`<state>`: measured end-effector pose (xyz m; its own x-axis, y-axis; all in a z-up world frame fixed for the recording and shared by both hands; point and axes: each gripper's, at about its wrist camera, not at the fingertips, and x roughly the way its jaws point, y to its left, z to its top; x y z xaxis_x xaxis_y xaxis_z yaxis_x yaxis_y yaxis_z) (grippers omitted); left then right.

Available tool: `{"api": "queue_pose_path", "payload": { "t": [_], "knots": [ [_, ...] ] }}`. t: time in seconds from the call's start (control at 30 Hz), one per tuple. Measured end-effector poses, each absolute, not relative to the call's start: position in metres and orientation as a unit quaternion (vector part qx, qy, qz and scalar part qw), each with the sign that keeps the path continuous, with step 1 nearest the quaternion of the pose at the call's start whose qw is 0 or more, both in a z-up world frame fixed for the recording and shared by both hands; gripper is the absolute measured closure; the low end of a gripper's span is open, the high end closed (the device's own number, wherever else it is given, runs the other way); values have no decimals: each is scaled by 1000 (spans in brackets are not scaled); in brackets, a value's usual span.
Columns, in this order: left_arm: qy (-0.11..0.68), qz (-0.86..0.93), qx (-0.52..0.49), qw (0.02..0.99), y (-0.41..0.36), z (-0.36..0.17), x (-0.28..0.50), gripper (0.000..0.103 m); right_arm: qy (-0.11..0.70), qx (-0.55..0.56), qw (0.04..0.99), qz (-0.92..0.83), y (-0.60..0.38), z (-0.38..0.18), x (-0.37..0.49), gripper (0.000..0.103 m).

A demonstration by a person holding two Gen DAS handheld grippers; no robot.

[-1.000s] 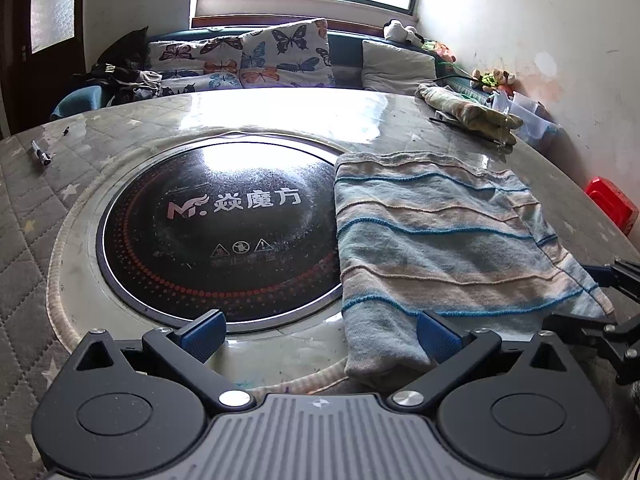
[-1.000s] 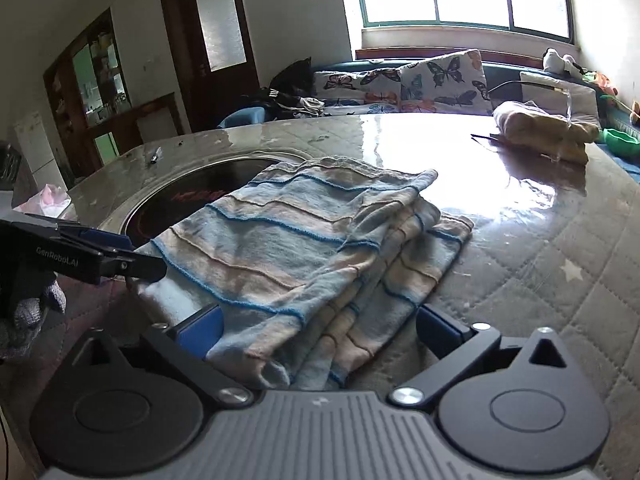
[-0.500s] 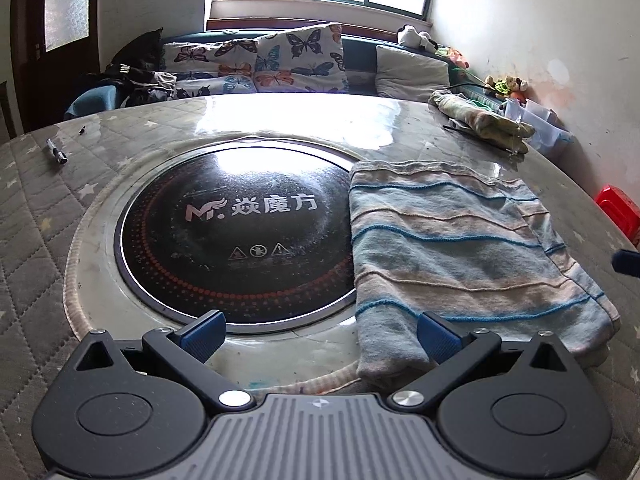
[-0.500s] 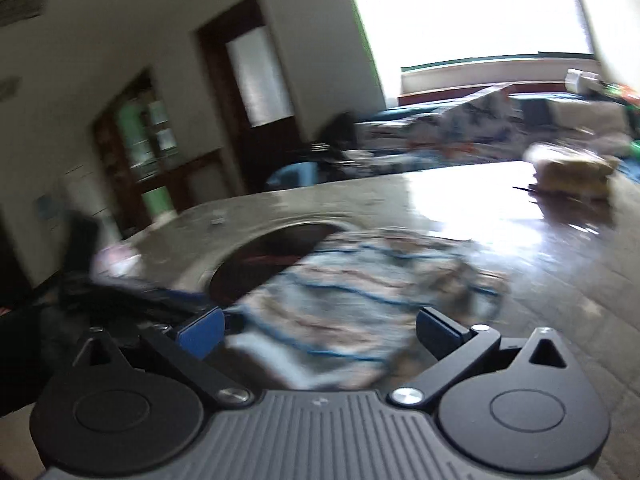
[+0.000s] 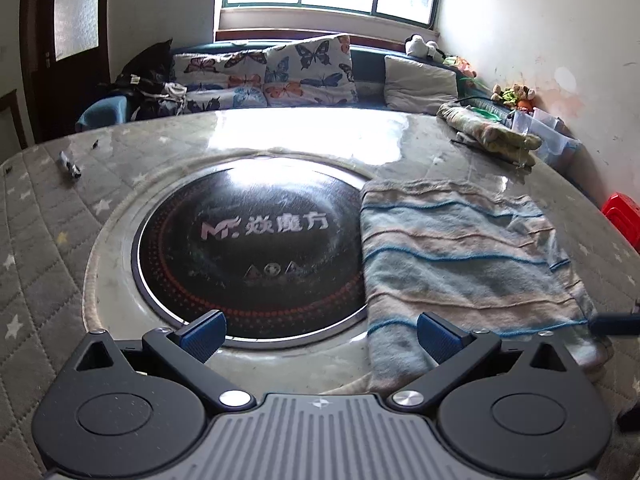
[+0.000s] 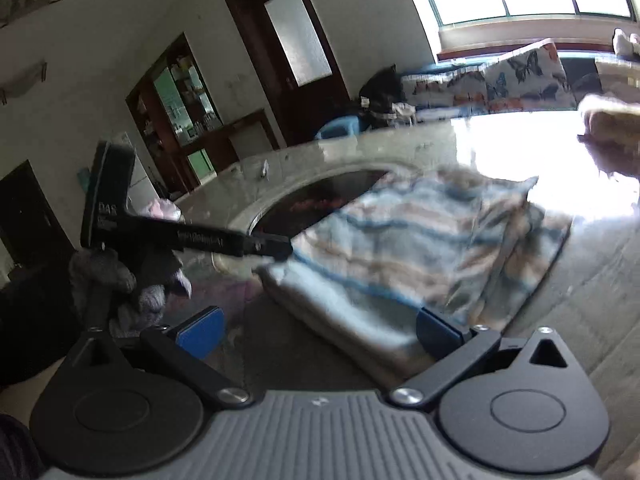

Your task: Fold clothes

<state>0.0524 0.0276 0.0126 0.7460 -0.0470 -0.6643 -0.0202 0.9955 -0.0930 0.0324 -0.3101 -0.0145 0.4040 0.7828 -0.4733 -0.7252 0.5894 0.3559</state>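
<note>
Both claws hang released, holding nothing: the left claw [image 5: 318, 334] and the right claw [image 6: 318, 334]. The towel [image 5: 460, 264] lies folded on the surface [image 5: 48, 240], at 3 o'clock from the hob [image 5: 252, 252]. Best next: pinch both near corners evenly, then fold away.
</note>
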Motion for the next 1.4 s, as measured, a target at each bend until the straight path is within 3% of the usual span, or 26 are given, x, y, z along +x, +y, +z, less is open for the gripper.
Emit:
{"api": "queue_pose_path", "payload": {
  "t": [0.23,0.57,1.13,1.4],
  "knots": [
    [348,-32,-35,936,8,18,54,0,268,56,858,434,-315,13,73,0],
    [363,-40,-25,931,0,8,60,0,339,118,850,385,-298,-21,148,0],
    [370,-36,-28,928,10,1,63,0,354,129,862,340,-297,-28,176,0],
    [368,-28,-28,929,14,4,63,0,336,73,873,345,-289,-12,151,0]
  ]
}}
